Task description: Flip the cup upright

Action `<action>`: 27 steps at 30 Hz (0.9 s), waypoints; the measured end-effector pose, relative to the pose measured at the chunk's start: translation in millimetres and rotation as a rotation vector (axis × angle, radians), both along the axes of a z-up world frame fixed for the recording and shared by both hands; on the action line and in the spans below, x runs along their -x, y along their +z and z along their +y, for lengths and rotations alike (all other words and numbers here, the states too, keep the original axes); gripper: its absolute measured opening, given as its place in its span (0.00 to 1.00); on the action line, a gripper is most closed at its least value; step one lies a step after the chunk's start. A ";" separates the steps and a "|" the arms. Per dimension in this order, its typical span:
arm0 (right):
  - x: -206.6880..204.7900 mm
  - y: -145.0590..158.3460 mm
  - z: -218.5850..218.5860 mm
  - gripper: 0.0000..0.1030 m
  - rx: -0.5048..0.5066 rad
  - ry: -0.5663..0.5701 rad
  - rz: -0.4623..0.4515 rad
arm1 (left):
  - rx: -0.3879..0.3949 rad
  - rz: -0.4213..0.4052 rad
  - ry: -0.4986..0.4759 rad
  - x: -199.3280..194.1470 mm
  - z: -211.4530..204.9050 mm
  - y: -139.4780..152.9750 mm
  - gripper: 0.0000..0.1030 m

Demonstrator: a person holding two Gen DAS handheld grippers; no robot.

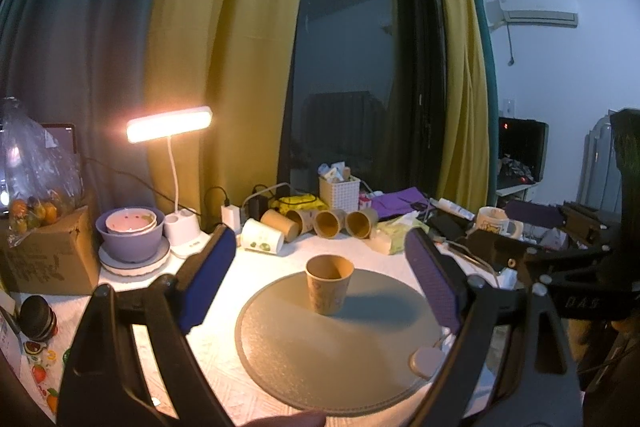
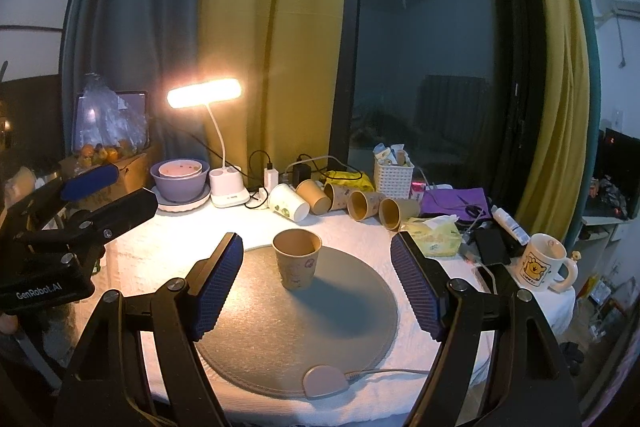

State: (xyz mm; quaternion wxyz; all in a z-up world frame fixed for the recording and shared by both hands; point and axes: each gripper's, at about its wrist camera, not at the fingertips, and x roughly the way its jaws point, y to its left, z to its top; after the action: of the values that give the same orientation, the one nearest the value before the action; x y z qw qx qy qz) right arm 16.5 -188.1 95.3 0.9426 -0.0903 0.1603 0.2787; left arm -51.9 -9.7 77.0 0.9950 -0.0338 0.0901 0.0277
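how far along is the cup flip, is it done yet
Looks done: the brown paper cup stands upright, mouth up, on the round grey mat. Nothing is in hand: the left gripper and right gripper are both open, apart from the cup. Several other paper cups lie on their sides behind; whether they count, I cannot tell.

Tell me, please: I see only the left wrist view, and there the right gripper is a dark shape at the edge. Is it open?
Observer: Yes. The right wrist view shows the right gripper open, with one pad on each side of the upright paper cup and neither touching it.
Operator: The mug is half hidden for me. What is on it?
Observer: The mug stands upright and has a yellow cartoon animal printed on its side.
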 end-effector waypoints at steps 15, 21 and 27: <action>0.9 0.4 1.3 0.77 -0.002 -0.001 0.003 | 0.000 -0.012 0.008 1.7 2.6 -0.4 0.85; 0.8 0.5 1.1 0.77 -0.002 -0.001 0.003 | 0.001 -0.012 0.007 1.6 2.7 -0.5 0.85; 1.0 0.1 2.3 0.77 -0.001 -0.002 0.005 | 0.002 -0.010 0.005 1.4 1.0 -2.3 0.85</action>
State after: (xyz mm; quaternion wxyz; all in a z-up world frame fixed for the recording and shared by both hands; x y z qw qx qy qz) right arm 15.5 -185.8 95.4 0.9425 -0.0889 0.1624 0.2782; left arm -53.2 -8.7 74.7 0.9953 -0.0350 0.0853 0.0301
